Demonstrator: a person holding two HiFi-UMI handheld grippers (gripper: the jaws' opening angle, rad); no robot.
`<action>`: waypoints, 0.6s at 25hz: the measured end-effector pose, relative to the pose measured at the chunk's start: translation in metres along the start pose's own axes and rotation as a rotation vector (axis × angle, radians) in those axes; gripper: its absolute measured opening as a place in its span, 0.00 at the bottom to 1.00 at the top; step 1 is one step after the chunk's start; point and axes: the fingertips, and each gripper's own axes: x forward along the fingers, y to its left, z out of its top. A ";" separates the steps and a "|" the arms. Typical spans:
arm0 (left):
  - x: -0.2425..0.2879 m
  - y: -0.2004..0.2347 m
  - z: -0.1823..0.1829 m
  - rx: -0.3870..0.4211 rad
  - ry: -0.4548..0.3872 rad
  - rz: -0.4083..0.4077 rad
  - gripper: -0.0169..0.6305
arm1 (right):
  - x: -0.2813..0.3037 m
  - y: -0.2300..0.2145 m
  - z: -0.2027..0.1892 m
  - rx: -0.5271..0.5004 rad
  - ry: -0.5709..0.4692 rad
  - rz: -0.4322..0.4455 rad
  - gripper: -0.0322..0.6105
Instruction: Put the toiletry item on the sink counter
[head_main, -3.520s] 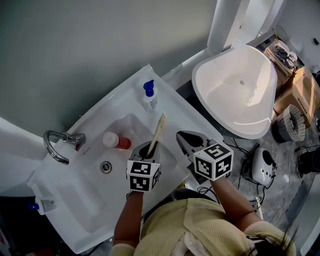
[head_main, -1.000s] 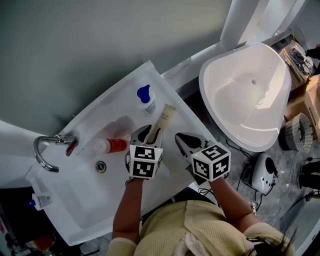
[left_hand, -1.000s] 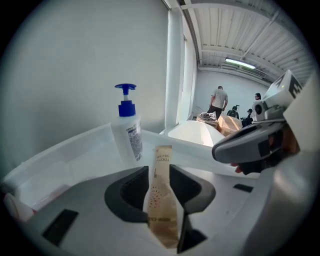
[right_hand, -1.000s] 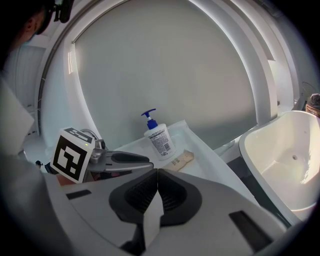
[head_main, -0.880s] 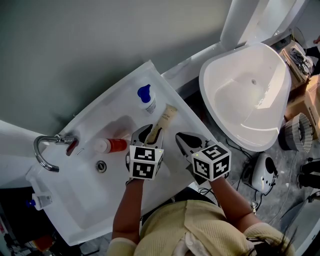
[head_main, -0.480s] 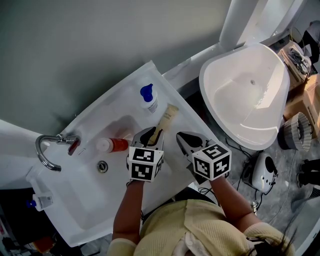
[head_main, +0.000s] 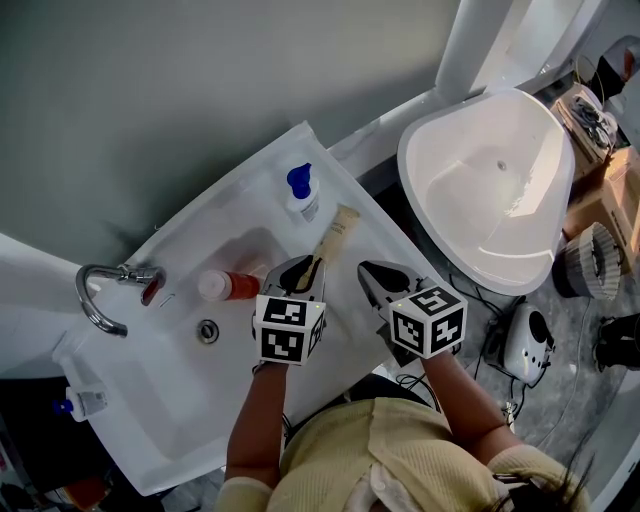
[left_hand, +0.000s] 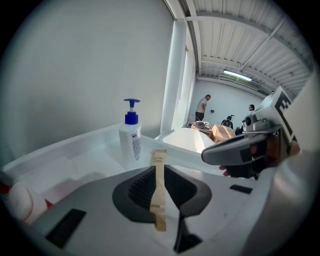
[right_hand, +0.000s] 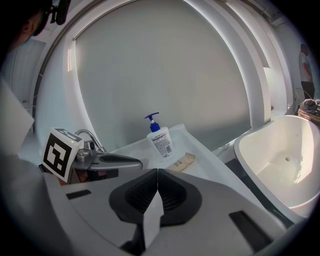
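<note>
Head view: toothbrush packet (head_main: 335, 235) points away, upper-right.

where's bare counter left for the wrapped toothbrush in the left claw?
Bare on the sink counter: the back ledge between faucet and pump bottle, and the right rim strip around the toothbrush packet. Crowded: a red-and-white bottle lies in the basin; a small tube takes the left corner.
</note>
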 end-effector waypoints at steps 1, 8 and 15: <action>-0.002 0.000 -0.001 -0.002 -0.002 -0.001 0.15 | -0.001 0.001 0.000 -0.001 -0.001 -0.003 0.09; -0.017 0.000 -0.002 -0.006 -0.019 -0.001 0.14 | -0.005 0.010 -0.002 -0.010 -0.009 -0.015 0.09; -0.036 0.000 -0.008 0.002 -0.031 0.000 0.13 | -0.012 0.022 -0.003 -0.016 -0.024 -0.027 0.09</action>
